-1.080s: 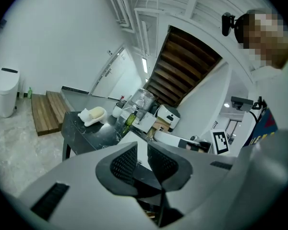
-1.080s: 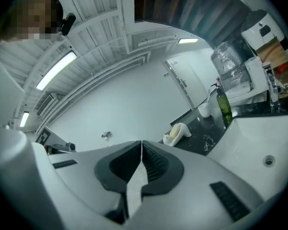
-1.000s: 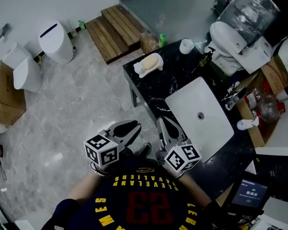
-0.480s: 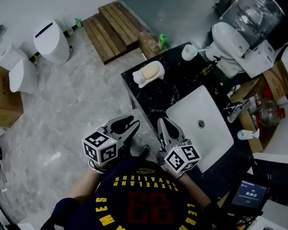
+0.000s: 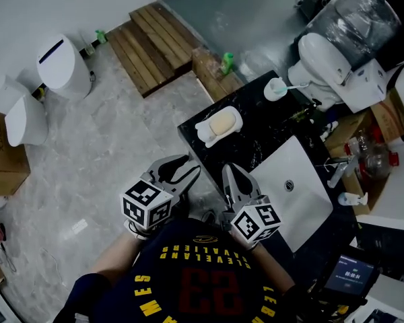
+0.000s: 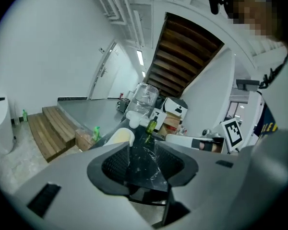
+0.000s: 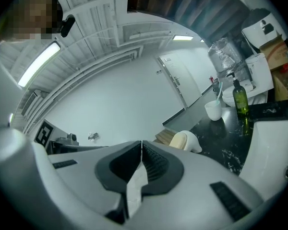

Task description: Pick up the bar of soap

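From the head view, my left gripper (image 5: 188, 167) and right gripper (image 5: 227, 171) hover side by side at the near corner of the black marble counter (image 5: 249, 147). The bar of soap (image 5: 221, 122) lies in a white soap dish (image 5: 207, 134) ahead of both, apart from them. A white sink (image 5: 269, 173) sits to the right. A toilet (image 5: 59, 58) and wooden steps (image 5: 155, 32) stand across the pale stone floor (image 5: 87, 153).

In the left gripper view, the jaws stand spread. They have just been opening, with nothing between them but a sight of the counter. The soap (image 6: 118, 137) shows just past the left-hand jaw, beyond the tips.

In the right gripper view, the jaws are pressed together and empty. The soap (image 7: 178, 140) lies farther on, to the right of the tips, near a cup (image 7: 213, 110) and a green bottle (image 7: 239, 102).
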Tool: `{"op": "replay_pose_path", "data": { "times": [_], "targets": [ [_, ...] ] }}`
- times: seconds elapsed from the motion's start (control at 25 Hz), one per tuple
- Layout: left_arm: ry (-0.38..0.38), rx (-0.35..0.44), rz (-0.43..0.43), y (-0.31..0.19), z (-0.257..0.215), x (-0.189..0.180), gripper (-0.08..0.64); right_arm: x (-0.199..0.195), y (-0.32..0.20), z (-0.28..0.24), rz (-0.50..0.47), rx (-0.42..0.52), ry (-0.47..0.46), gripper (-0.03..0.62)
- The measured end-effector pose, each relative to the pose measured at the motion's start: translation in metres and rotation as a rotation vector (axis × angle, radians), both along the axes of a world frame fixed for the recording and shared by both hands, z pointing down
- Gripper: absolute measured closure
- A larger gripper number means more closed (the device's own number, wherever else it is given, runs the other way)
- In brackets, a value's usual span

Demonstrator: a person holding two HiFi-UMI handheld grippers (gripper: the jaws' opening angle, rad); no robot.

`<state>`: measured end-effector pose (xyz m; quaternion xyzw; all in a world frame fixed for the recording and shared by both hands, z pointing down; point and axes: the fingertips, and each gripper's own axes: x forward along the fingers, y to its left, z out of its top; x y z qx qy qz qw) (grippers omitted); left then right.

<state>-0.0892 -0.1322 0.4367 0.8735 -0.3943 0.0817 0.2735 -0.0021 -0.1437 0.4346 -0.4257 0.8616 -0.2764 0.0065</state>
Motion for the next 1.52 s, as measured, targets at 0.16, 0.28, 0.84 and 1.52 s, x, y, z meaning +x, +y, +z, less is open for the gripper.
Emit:
{"op": "replay_pose_path", "data": {
  "times": [0.16,0.28,0.84,1.52],
  "targets": [
    [-0.023,-0.002,0.045,-0.027,0.002,-0.012,0.374,-0.008,-0.013,0.001,0.061,-0.014,0.009,0.572],
    [-0.039,-0.005,0.088,-0.044,0.006,-0.011,0.356,-0.006,-0.018,0.005,0.109,-0.030,0.013,0.572],
    [-0.251,0.008,0.185,-0.110,0.038,0.031,0.282,0.037,-0.045,0.025,0.198,-0.079,-0.003,0.572],
    [-0.475,-0.124,0.245,-0.151,0.102,0.069,0.265,0.077,-0.074,0.062,0.225,-0.172,-0.043,0.572]
  ]
}}
